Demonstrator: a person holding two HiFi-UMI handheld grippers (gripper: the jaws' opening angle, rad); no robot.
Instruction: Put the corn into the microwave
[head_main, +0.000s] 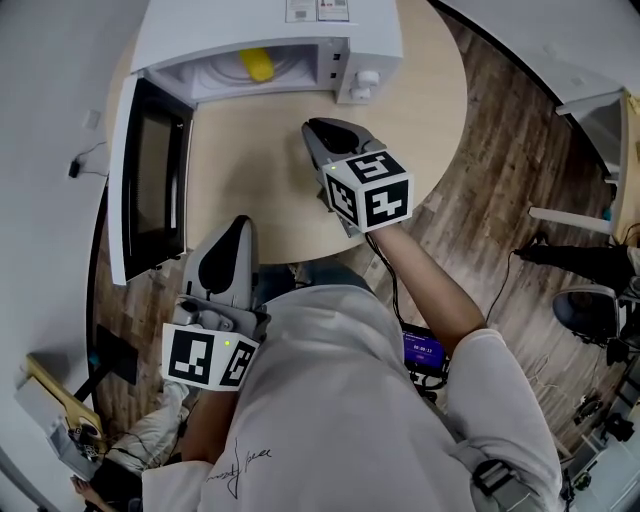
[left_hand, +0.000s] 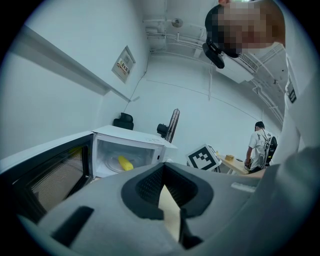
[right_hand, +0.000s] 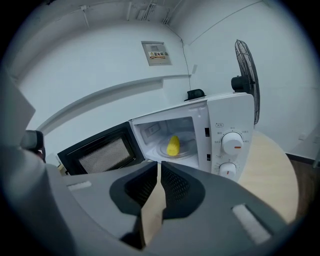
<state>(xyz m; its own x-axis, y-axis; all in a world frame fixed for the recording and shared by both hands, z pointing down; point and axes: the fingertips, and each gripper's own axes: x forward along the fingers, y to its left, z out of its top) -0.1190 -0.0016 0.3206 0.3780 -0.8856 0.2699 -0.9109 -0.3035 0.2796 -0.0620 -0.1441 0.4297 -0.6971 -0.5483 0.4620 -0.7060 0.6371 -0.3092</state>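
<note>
Right gripper (head_main: 333, 133) hovers over the bare table (head_main: 260, 180), its jaws drawn almost together with nothing between them. Left gripper (head_main: 238, 228) sits at about seven o'clock from it, at the table's near edge, jaws meeting at the tips and likewise empty.

At eleven o'clock from the right gripper, the corn (head_main: 259, 65) lies on the glass plate inside the microwave (head_main: 270, 25). It looks like a short cob: probably light and stiff, with a bumpy skin that grips well, but round enough to roll. Across its middle would be the safest hold.

The door (head_main: 150, 180) stands wide open at nine o'clock, near the left gripper, and nothing blocks its swing. Two knobs (right_hand: 233, 143) sit at three o'clock of the opening, and a fan (right_hand: 247, 80) stands behind.
</note>
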